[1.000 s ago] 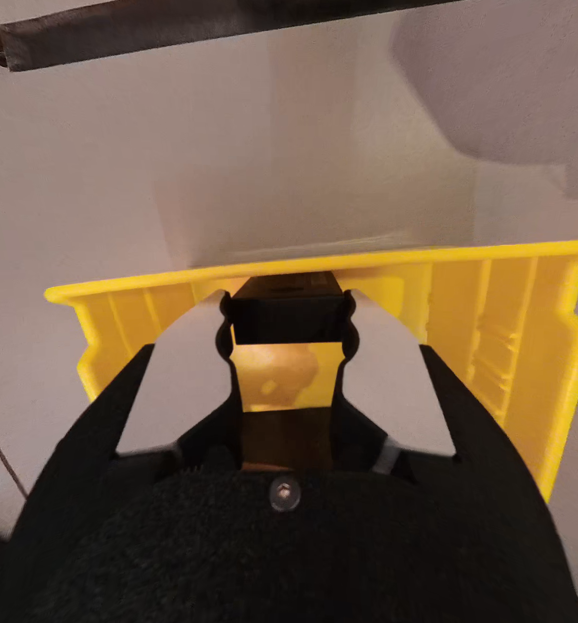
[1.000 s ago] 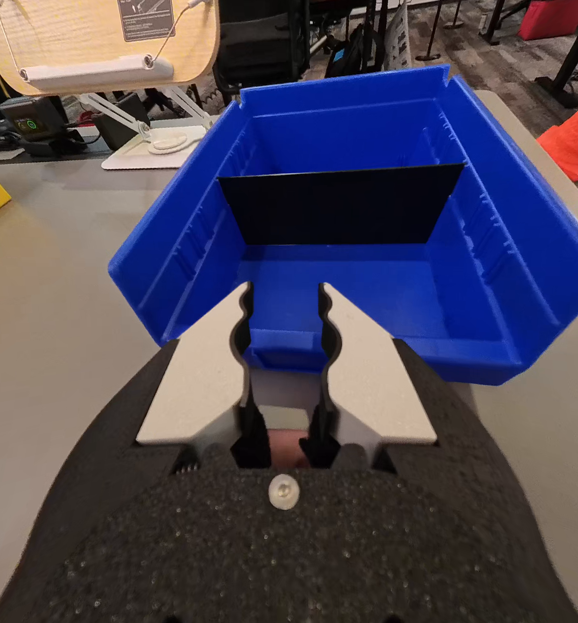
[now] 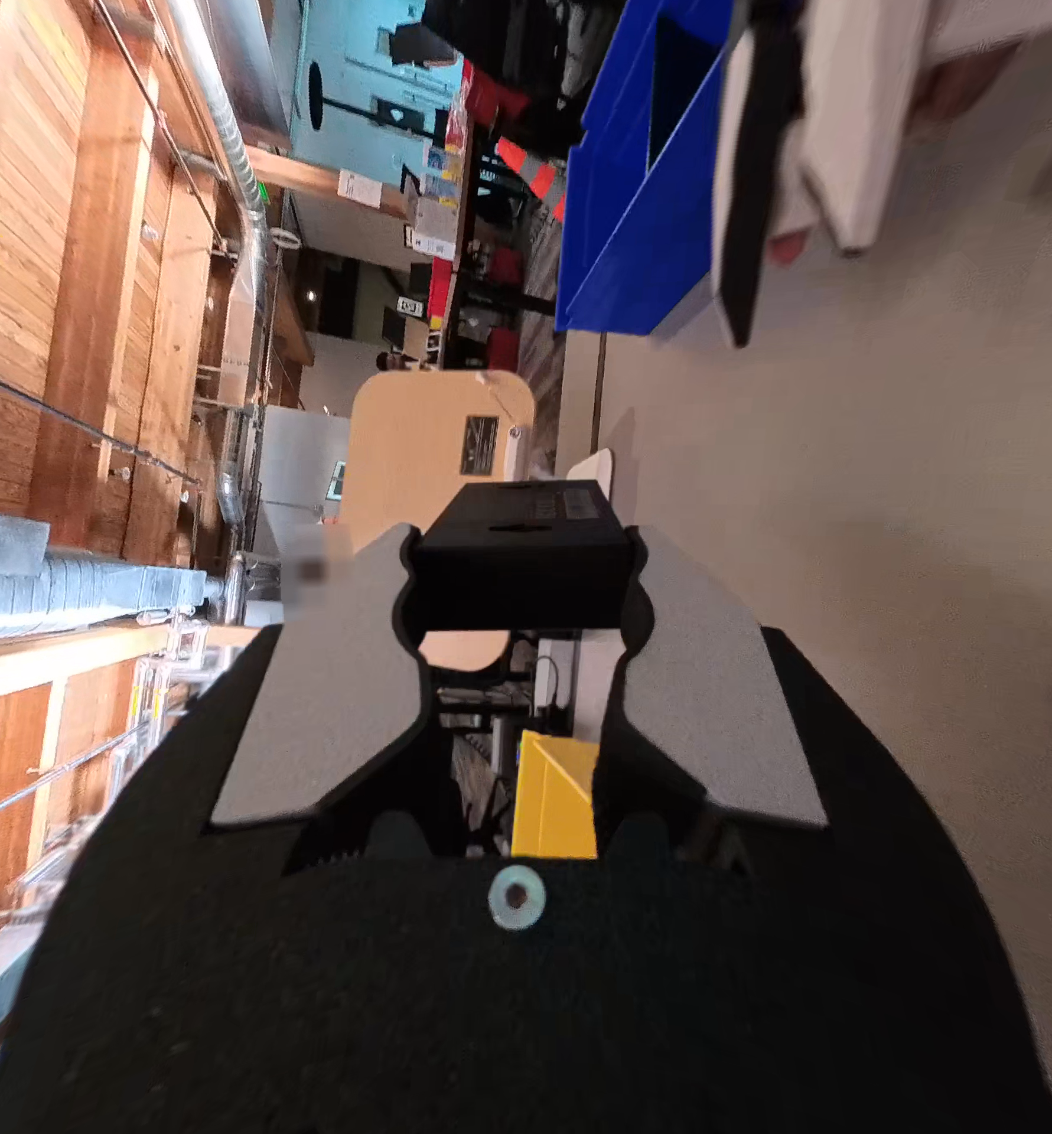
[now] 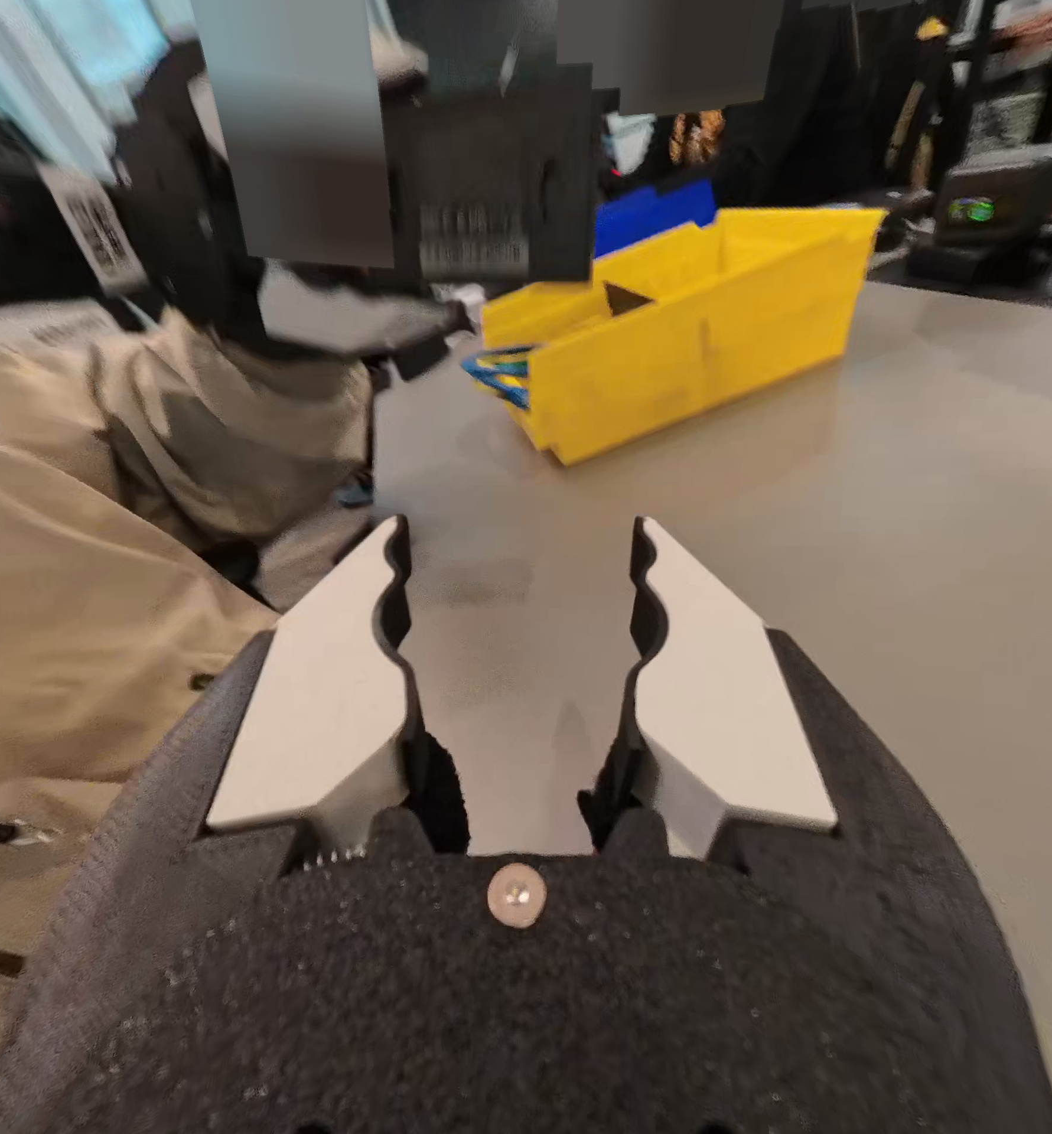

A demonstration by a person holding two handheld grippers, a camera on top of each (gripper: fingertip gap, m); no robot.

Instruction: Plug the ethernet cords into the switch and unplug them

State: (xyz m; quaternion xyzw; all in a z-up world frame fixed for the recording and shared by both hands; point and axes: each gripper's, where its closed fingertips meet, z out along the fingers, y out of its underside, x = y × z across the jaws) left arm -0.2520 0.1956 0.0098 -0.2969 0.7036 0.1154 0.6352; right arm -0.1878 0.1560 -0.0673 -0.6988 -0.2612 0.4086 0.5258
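Note:
My left gripper [image 3: 520, 555] is shut on the black box-shaped switch [image 3: 520, 552] and holds it in the air, rolled onto its side, with the grey table [image 3: 879, 552] at the right of that view. My right gripper [image 4: 520, 546] is open and empty, low over the grey table [image 4: 818, 552]. A yellow bin [image 4: 689, 343] stands ahead of it on the table, with blue and yellow ethernet cords [image 4: 502, 374] spilling from its near-left end. The other gripper shows blurred at the top right of the left wrist view [image 3: 744, 184].
A blue bin [image 3: 640, 184] stands on the table in the left wrist view, and the yellow bin [image 3: 554, 798] shows behind the fingers. A person in a beige jacket [image 4: 112, 552] fills the left of the right wrist view. A wooden lap desk [image 3: 437, 442] stands beyond the table.
My left gripper has lifted the switch out of the yellow bin and rolled onto its side. My right gripper has swung away from the blue bin toward the yellow bin and opened wider.

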